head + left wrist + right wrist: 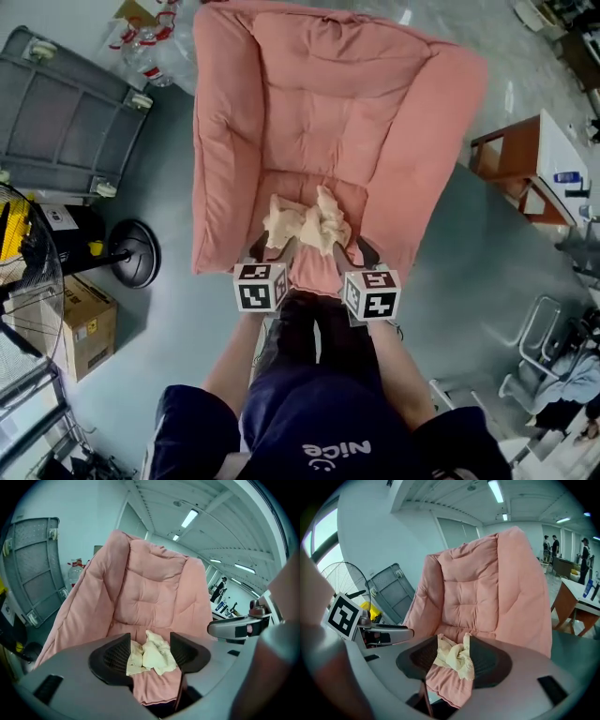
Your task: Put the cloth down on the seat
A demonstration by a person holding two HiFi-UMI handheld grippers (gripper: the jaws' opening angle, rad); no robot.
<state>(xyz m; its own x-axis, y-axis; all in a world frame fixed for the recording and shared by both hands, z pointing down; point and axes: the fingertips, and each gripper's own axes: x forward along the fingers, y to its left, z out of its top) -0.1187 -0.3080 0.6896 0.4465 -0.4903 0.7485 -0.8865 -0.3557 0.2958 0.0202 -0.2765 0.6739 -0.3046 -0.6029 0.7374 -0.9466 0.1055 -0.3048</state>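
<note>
A crumpled cream cloth (309, 225) lies on the front part of the seat (309, 183) of a pink padded chair. My left gripper (272, 249) stands open just in front of the cloth's left side. Open as well, my right gripper (352, 251) is by its right side. In the left gripper view the cloth (151, 656) shows in the gap of the left gripper (150, 644), and the pads do not press on it. It looks the same in the right gripper view: cloth (455, 659) resting on the seat beyond the spread jaws of the right gripper (453, 644).
A grey wheeled cart (66, 122) lies on the floor at the left, with a fan's round base (133, 253) and a cardboard box (80, 323) nearer me. A wooden table (525, 169) stands to the right of the chair. Water bottles (150, 47) sit behind the chair's left arm.
</note>
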